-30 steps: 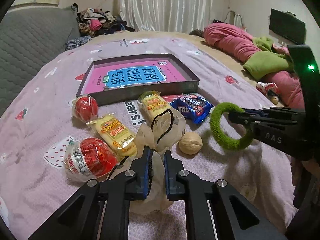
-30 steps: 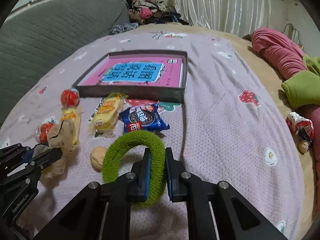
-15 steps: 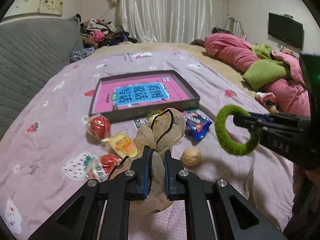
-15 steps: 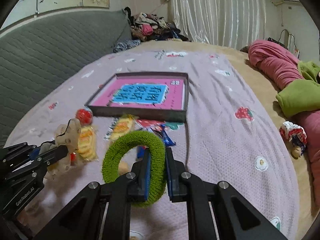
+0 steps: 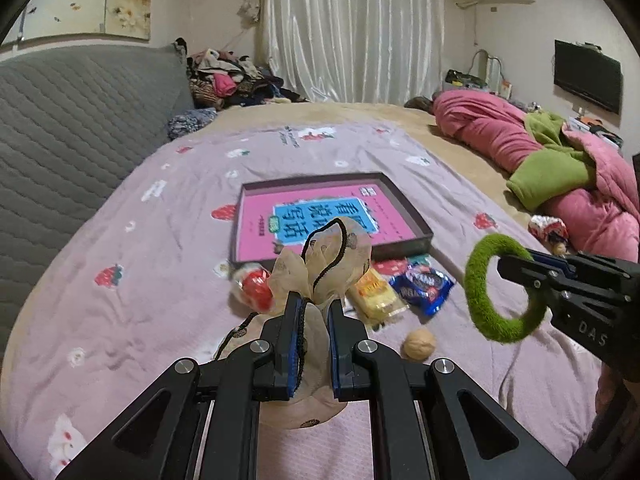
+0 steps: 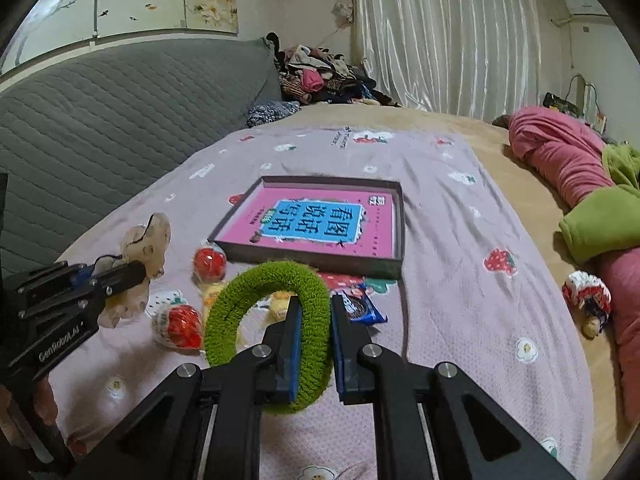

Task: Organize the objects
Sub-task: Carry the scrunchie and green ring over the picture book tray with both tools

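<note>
Item 1: cream cloth pouch (image 5: 320,258), printed, with a dark cord edging. Held off the bed by the left gripper (image 5: 313,316), whose jaws stood narrow and pinched on the gathered neck of the fabric; the body of the pouch sagged below the fingers and a lobe stood up above them. Judged light, limp and compressible; best taken at the bunched neck, as here, since a loose fold would likely slip.

Item 2: green fuzzy ring (image 6: 280,320), a plush loop. Held aloft by the right gripper (image 6: 312,332), jaws narrow and clamped across one side of the band. Judged very light, soft and springy, not fragile; a pinch across the band looked sound.

Landmark: shallow dark tray (image 6: 394,220) on the lilac bedsheet (image 6: 460,280), holding a pink booklet (image 6: 312,220). Both held items hung on the near side of the tray, above the bed, neither touching it.

Loose stock, all near the tray's front wall: two red wrapped sweets (image 6: 210,260) (image 6: 178,326), a yellow snack packet (image 5: 374,292), a blue biscuit packet (image 5: 422,286), and, further from the tray, a walnut (image 5: 419,343). Packets judged crinkly and slippery; the walnut hard, round and apt to roll
</note>
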Available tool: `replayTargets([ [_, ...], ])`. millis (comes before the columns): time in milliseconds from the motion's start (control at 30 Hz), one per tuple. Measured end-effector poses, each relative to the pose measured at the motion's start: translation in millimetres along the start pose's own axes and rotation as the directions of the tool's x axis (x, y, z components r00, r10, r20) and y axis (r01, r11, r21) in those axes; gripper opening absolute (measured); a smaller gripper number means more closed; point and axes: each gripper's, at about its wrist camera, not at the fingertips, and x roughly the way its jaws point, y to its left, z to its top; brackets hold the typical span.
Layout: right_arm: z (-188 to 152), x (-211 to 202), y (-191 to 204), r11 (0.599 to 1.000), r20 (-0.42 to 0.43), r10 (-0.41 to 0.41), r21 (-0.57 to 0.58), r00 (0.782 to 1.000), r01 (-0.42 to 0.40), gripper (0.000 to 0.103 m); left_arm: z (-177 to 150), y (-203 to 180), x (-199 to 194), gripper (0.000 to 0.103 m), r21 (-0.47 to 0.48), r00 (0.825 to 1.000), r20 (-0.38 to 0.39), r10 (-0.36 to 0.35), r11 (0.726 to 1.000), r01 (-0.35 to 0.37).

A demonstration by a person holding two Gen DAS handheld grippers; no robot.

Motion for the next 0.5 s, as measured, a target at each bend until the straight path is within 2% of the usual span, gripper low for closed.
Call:
replayTargets([
  [300,38.2,-18.2,6.7,1.000,0.065,0.020,-0.015,0.998,-0.019,0.013,44.8,8.0,-15.4,0.012,0.025,0.998,0.046,0.032,0.999,-0.034],
  [500,63.7,-23.4,2.4,1.000,0.107,0.029,-0.014,0.994,-0.028,0.013,70.0,14.4,-10.9,0.012,0.012,0.998,0.055,0.030,0.999,-0.031],
])
